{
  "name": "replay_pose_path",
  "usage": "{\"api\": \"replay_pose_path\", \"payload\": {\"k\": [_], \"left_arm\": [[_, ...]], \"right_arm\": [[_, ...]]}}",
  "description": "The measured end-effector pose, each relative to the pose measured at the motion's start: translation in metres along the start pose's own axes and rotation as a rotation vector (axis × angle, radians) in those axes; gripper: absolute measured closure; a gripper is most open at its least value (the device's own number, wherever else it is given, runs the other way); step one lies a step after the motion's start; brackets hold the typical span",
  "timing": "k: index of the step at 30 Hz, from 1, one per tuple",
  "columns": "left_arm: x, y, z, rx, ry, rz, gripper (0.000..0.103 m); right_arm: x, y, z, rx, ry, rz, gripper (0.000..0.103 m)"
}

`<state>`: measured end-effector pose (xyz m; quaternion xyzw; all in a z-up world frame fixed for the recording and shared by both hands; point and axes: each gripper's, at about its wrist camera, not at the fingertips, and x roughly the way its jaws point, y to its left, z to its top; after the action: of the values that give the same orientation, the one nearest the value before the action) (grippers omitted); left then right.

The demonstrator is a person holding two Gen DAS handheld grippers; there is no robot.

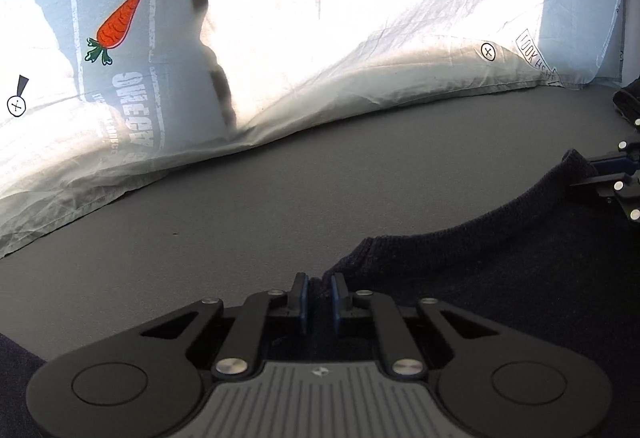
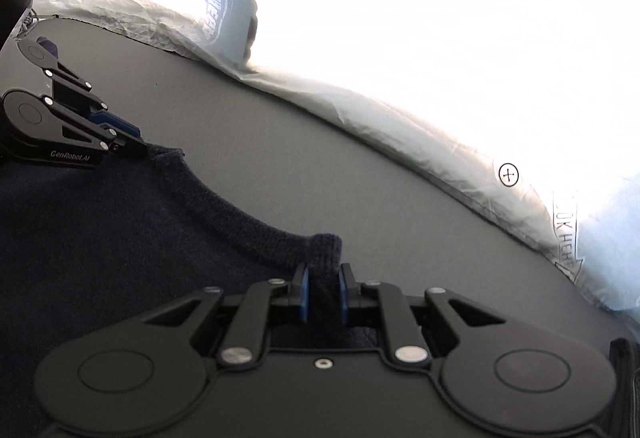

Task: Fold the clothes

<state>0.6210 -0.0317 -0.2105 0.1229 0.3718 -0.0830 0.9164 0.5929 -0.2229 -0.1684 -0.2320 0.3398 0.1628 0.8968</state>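
Two handheld grippers each pinch the ribbed edge of a dark navy knitted sweater (image 2: 120, 238) that lies on a flat grey table (image 1: 280, 190). The left gripper (image 1: 319, 292) has its jaws pressed together on a small fold of that edge, blue pads against the knit. The right gripper (image 2: 323, 288) clamps a raised tuft of the same ribbed band, which stands up between its pads. The band runs in a shallow curve between the two grips, slightly slack, and looks like the neckline or hem; which one cannot be told. The rest of the sweater spreads toward the camera side, under and behind both tools. To do this step well, both grips should probably rise together and stay level, so the band draws taut without twisting and neither pinch slips off the thick knit. Ahead of the grippers the table is bare and gives open room for carrying the edge forward. That room ends at a pale, crinkled sheet (image 1: 360, 38) with a carrot print (image 1: 116, 26), hanging along the far edge and lying a little onto the table; the fold should land short of it
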Motion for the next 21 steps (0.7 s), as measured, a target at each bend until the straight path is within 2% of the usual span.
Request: {"api": "replay_pose_path", "payload": {"k": [3, 6, 9, 11, 14, 16, 17, 18, 20, 21], "left_arm": [[-0.004, 0.011, 0.008, -0.027, -0.027, 0.099, 0.09], [0.0, 0.018, 0.015, 0.004, -0.059, 0.189, 0.091], [0.019, 0.038, 0.03, -0.026, -0.074, 0.215, 0.09], [0.037, 0.052, 0.036, -0.087, -0.047, 0.206, 0.09], [0.059, 0.062, 0.032, -0.157, 0.003, 0.195, 0.083], [0.055, 0.06, 0.029, -0.164, -0.017, 0.213, 0.074], [0.051, 0.061, 0.029, -0.177, -0.013, 0.213, 0.063], [0.047, 0.062, 0.028, -0.19, -0.009, 0.213, 0.047], [0.032, 0.065, 0.025, -0.244, -0.022, 0.197, 0.035], [0.02, 0.064, 0.023, -0.267, -0.03, 0.193, 0.033]], "right_arm": [[0.015, 0.015, 0.016, -0.085, -0.045, -0.055, 0.089], [0.029, 0.033, 0.029, -0.155, -0.117, -0.144, 0.089], [0.054, 0.042, 0.05, -0.196, -0.174, -0.211, 0.089], [0.079, 0.039, 0.058, -0.139, -0.135, -0.192, 0.089], [0.111, 0.034, 0.062, -0.042, -0.066, -0.164, 0.08], [0.114, 0.037, 0.057, -0.026, -0.064, -0.186, 0.075], [0.111, 0.036, 0.055, -0.012, -0.066, -0.191, 0.07], [0.102, 0.033, 0.053, 0.008, -0.072, -0.186, 0.06], [0.081, 0.026, 0.048, 0.052, -0.081, -0.185, 0.054], [0.064, 0.021, 0.039, 0.078, -0.08, -0.198, 0.052]]}}
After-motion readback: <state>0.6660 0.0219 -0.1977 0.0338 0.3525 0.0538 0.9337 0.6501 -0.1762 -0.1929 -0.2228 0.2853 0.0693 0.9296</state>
